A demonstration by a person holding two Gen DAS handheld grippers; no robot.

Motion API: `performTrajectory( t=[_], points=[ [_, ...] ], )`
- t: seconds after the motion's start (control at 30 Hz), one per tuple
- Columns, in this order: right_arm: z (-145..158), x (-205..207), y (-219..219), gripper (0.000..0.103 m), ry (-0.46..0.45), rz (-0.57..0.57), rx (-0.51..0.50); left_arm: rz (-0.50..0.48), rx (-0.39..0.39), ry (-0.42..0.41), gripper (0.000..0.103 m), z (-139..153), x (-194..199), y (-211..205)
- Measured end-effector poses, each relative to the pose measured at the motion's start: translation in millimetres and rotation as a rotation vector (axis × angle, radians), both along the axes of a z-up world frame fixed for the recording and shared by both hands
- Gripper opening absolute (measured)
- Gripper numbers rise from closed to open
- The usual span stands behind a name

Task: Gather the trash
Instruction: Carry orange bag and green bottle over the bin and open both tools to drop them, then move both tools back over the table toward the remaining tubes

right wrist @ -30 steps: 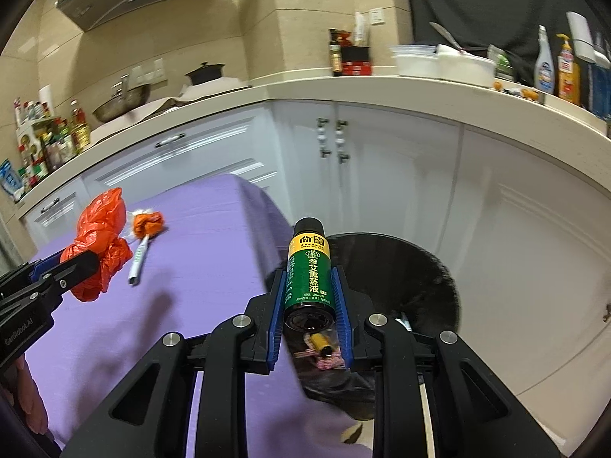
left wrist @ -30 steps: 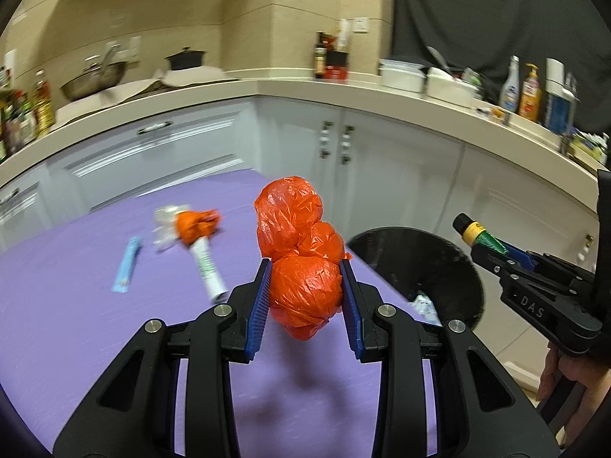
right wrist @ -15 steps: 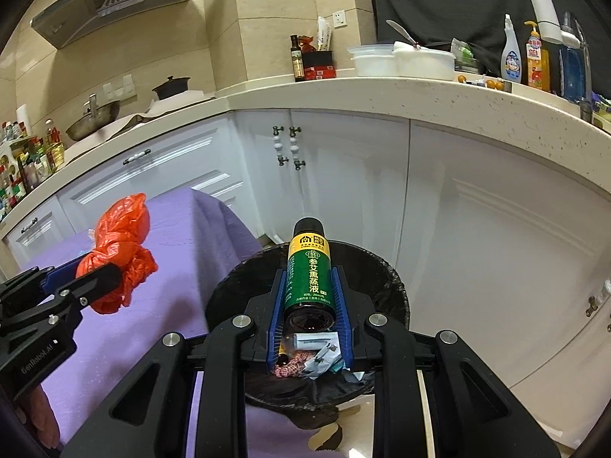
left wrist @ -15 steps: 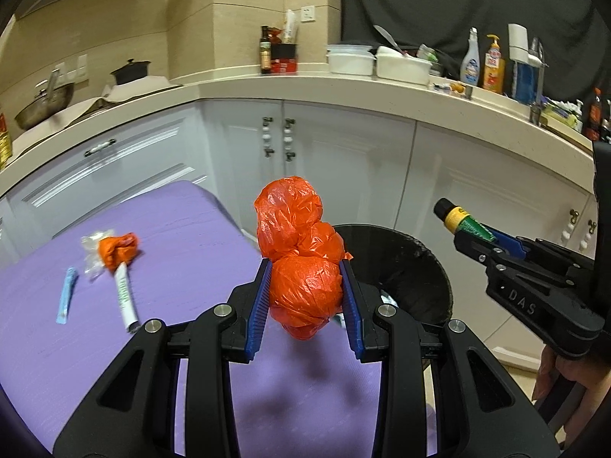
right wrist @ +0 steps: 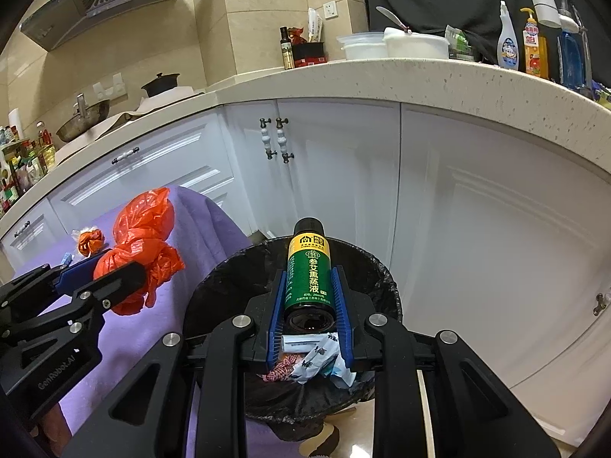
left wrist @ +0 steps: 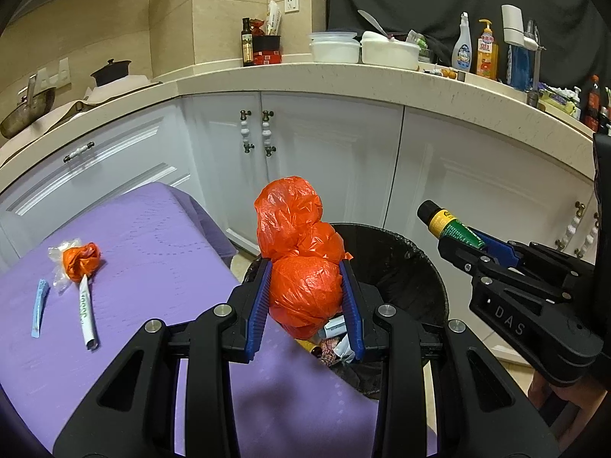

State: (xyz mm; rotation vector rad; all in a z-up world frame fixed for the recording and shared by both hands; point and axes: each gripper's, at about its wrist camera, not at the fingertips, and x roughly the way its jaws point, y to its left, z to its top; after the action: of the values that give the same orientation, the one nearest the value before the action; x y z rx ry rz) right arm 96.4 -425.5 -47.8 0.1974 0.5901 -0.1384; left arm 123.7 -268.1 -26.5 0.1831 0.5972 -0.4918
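Left gripper (left wrist: 305, 297) clamps the orange bag (left wrist: 301, 263) over the bin (right wrist: 229, 278) rim, right gripper (right wrist: 309, 305) pinches the green bottle (right wrist: 308, 271) over its mouth; an early bag release risks landing outside.

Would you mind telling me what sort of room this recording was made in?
Most likely a home kitchen: a range hood hangs over a wok on the counter, white cabinets run beneath the stone worktop, and dish soap stands with food tubs along it.
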Motion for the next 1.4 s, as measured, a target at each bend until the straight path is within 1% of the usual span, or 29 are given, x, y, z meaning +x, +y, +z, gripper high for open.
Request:
performTrajectory(
  t=[0.33, 0.53, 0.57, 0.6, 0.63, 0.67, 0.87, 1.0, 1.23, 1.3, 1.4],
  points=[
    [-16.5, 15.5, -7.5, 0.025, 0.03, -0.002, 0.013, 0.003, 0.03, 0.026, 0.034, -16.2, 17.8, -19.6],
    [-25.4, 22.8, -12.1, 0.025, 0.045, -0.008, 0.024, 0.027, 0.04, 0.05, 0.035, -25.2, 28.5, -20.9],
    [-26.4, 24.7, -12.3, 0.028, 0.048, -0.011, 0.028, 0.034, 0.041, 0.048, 0.037, -26.1, 29.5, -20.4],
    [-27.9, 25.1, -12.7, 0.032, 0.049, -0.015, 0.031, 0.034, 0.042, 0.049, 0.04, -26.8, 30.1, -20.1],
    [-29.0, 25.2, -13.2, 0.04, 0.05, -0.019, 0.034, 0.034, 0.042, 0.053, 0.043, -27.9, 31.0, -20.1],
    [-29.8, 24.8, -13.3, 0.043, 0.05, -0.022, 0.036, 0.035, 0.042, 0.053, 0.047, -28.5, 31.3, -19.2],
    [-29.9, 22.5, -13.4, 0.044, 0.053, -0.028, 0.034, 0.034, 0.032, 0.065, 0.049, -30.1, 33.1, -16.0],
    [-28.2, 20.7, -14.1, 0.045, 0.05, -0.034, 0.031, 0.035, 0.026, 0.064, 0.055, -29.3, 33.7, -15.4],
    [-27.3, 19.6, -13.7, 0.046, 0.052, -0.041, 0.029, 0.035, 0.021, 0.058, 0.056, -26.6, 31.1, -13.8],
    [-27.4, 20.7, -14.5, 0.046, 0.053, -0.037, 0.029, 0.039, 0.018, 0.055, 0.061, -24.8, 30.9, -12.4],
    [-25.4, 20.5, -13.0, 0.048, 0.048, -0.036, 0.027, 0.047, 0.01, 0.05, 0.061, -20.8, 29.8, -7.1]
  ],
)
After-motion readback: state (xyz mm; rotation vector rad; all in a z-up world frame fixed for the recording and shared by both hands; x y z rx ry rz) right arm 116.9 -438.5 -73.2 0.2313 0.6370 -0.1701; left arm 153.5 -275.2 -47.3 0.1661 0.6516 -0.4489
